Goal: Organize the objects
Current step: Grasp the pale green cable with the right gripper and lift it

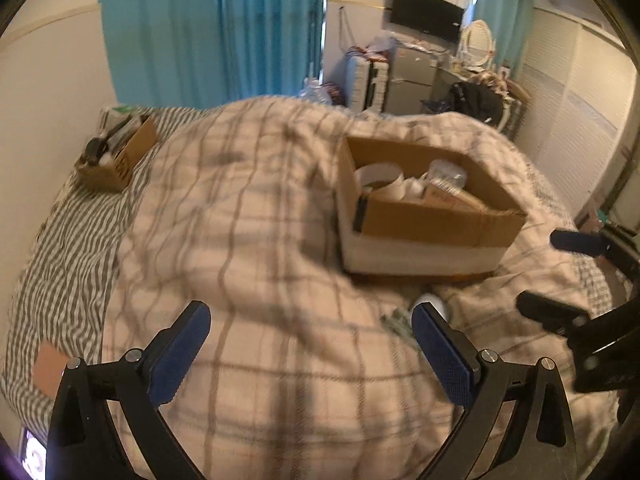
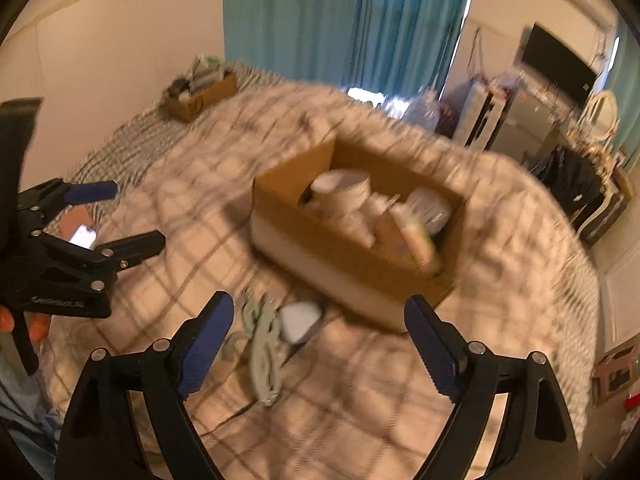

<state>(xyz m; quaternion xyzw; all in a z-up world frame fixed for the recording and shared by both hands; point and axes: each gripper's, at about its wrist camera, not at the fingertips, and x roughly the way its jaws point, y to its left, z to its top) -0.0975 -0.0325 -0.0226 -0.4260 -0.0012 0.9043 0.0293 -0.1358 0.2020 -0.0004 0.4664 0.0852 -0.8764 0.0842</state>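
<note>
Left tool wide apart, empty, over plaid blanket on the bed. Right tool also spread, gripping nothing. Just ahead of it lie a pale green strap-like item and a small white object, touching each other. Beyond: open cardboard box holding a tape roll and packets. Farther off, near the wall, a smaller box of clutter.

Plaid beige blanket, brown cardboard box, teal curtains.
</note>
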